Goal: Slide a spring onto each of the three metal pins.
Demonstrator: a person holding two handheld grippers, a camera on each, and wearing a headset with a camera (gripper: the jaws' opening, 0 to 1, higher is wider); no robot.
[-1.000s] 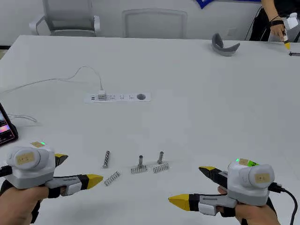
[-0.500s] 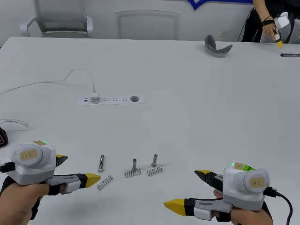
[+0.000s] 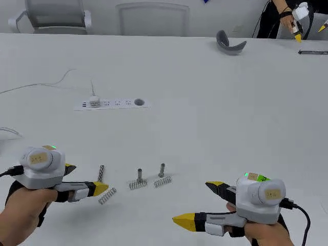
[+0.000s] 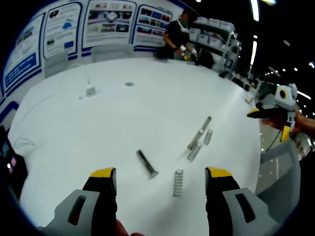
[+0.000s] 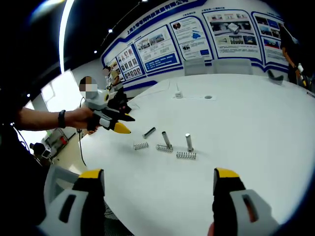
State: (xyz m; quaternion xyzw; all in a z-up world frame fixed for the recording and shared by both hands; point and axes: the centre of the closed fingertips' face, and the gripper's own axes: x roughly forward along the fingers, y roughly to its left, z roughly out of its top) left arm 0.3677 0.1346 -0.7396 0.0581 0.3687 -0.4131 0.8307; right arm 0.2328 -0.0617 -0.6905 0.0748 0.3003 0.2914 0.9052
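Since both claws gape wide and empty, left claw (image 3: 87, 178) and right claw (image 3: 197, 203), nothing is gripped. Three springs (image 3: 138, 184) lie on the counter (image 3: 205, 113) beside the metal pins (image 3: 139, 175), none threaded. Risk: a pinched spring squirts away, or a bump topples the upright pins. Versus a second ago, the left claw sits nearer the leftmost spring (image 3: 107, 196).

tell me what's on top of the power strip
A white plug sits near one end of the power strip, with a thin cable running off across the table. The socket under the plug is covered; the other sockets look empty.
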